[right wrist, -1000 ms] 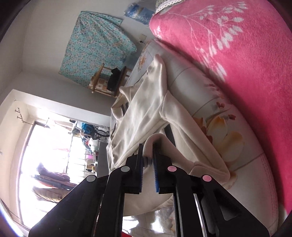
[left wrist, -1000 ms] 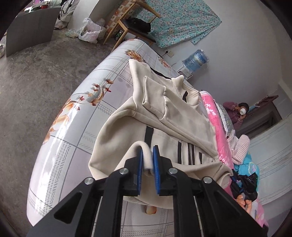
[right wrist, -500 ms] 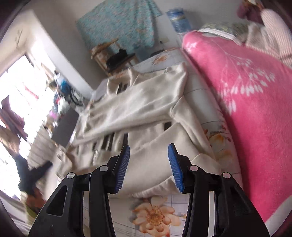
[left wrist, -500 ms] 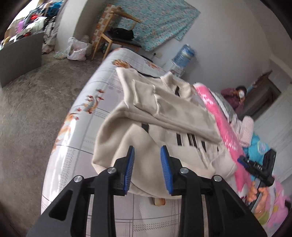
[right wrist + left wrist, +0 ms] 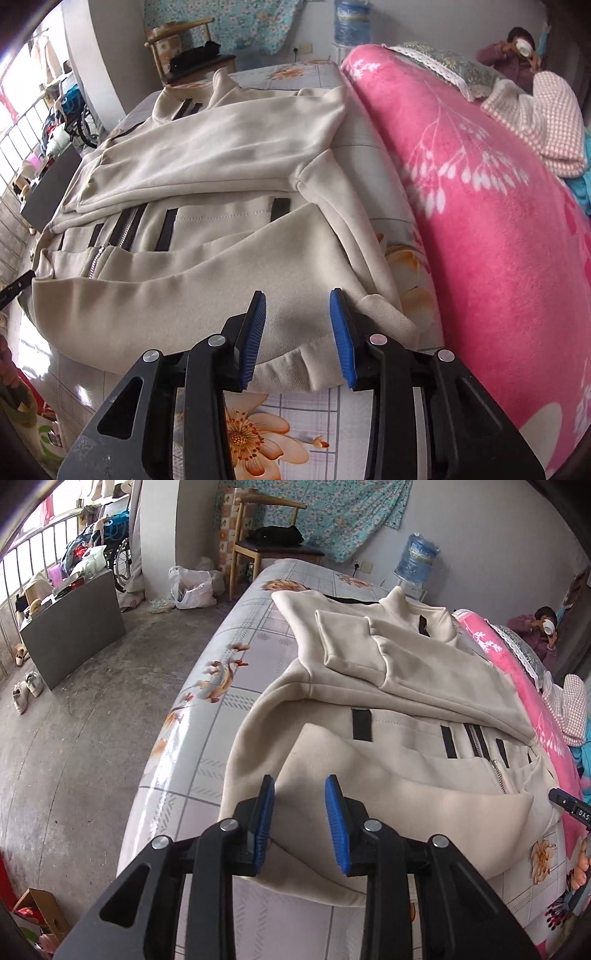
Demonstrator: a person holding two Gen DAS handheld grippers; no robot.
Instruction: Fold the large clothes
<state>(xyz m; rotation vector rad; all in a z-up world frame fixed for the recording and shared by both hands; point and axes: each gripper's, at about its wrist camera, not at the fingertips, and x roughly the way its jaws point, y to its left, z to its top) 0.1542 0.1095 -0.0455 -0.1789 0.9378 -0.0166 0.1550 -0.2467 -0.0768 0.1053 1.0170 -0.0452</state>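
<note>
A cream zip jacket with black stripes lies on the flowered bed sheet, sleeves folded across its body and its bottom edge turned up. It also shows in the right wrist view. My left gripper is open and empty, just above the jacket's near left edge. My right gripper is open and empty, above the jacket's near right corner by the cuffed hem.
A pink blanket lies along the bed's right side. A wooden chair, water bottle and plastic bag stand beyond the bed. A grey cabinet stands on the concrete floor at left. A person sits at far right.
Both grippers were shut on the jacket's edge a second ago. They have opened, let the fabric drop onto the jacket, and pulled back a little.
</note>
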